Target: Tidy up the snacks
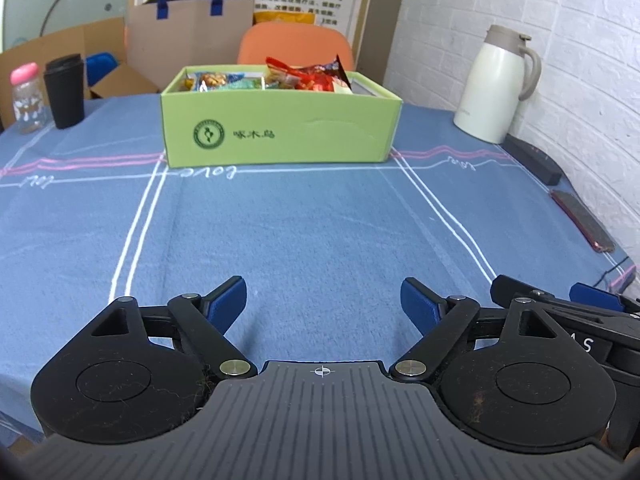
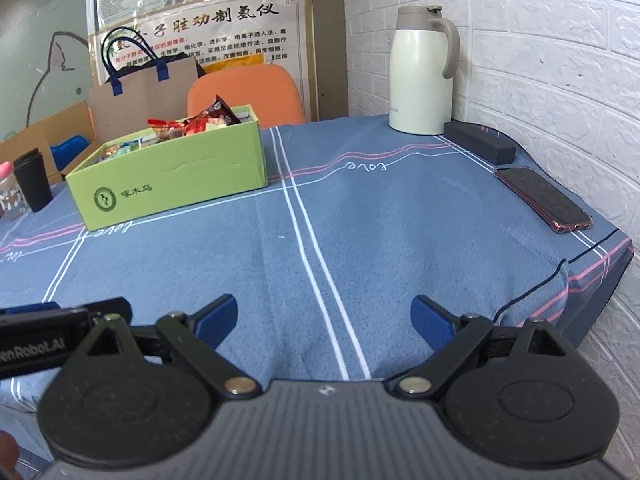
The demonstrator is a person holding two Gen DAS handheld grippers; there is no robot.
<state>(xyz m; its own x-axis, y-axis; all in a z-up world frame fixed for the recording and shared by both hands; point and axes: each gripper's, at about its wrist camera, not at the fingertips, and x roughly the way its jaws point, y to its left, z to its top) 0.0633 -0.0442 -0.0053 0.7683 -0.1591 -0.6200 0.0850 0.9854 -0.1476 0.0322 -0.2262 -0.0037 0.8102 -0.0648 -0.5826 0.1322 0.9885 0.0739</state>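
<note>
A green cardboard box [image 1: 280,128] stands on the blue tablecloth [image 1: 312,232] at the far middle; it also shows in the right wrist view [image 2: 176,180] at the left. Several snack packets lie inside it: red ones [image 1: 308,76] at the right, blue and orange ones [image 1: 216,80] at the left. In the right wrist view the red packets [image 2: 192,124] stick up above the rim. My left gripper [image 1: 324,300] is open and empty, low over the cloth, well in front of the box. My right gripper [image 2: 324,316] is open and empty, beside the left one, near the table's front edge.
A cream thermos jug [image 1: 496,84] stands at the far right by the brick wall. A dark case [image 2: 480,142] and a phone [image 2: 544,200] lie along the right edge. A black cup [image 1: 64,90] and a pink-capped bottle [image 1: 26,98] stand far left. An orange chair [image 1: 296,48] is behind the table.
</note>
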